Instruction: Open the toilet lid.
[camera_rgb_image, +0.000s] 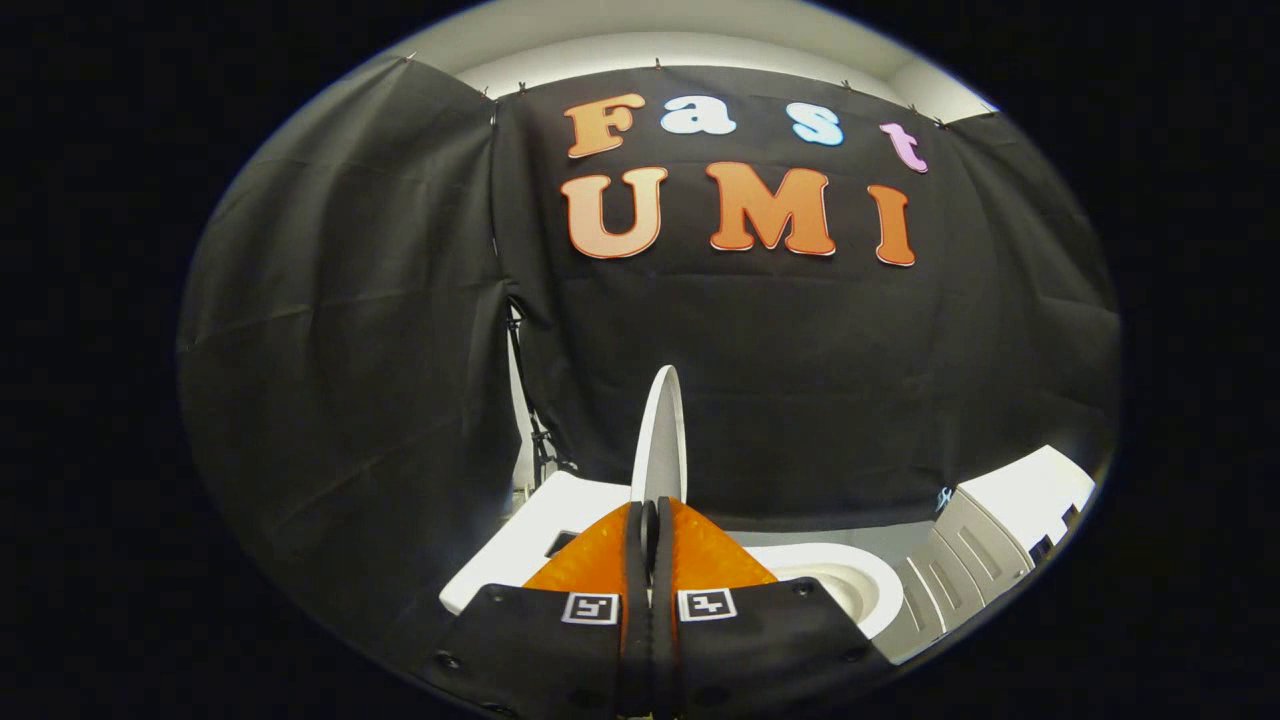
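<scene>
The tongs (650, 515) are pressed together, pinching the thin edge of the toilet lid (662, 435). The lid stands almost straight up above the open bowl (845, 585). Next, I think, let go gently so it rests back.

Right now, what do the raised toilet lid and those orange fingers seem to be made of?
The toilet lid, pinched edge-on by the gripper, looks like smooth glossy white plastic. The orange fingers look like textured rubber or soft plastic, going by their dimpled, matte surface.

No readable label on any object — two square coded markers (590, 607) on the tool (650, 520); unreadable.
</scene>
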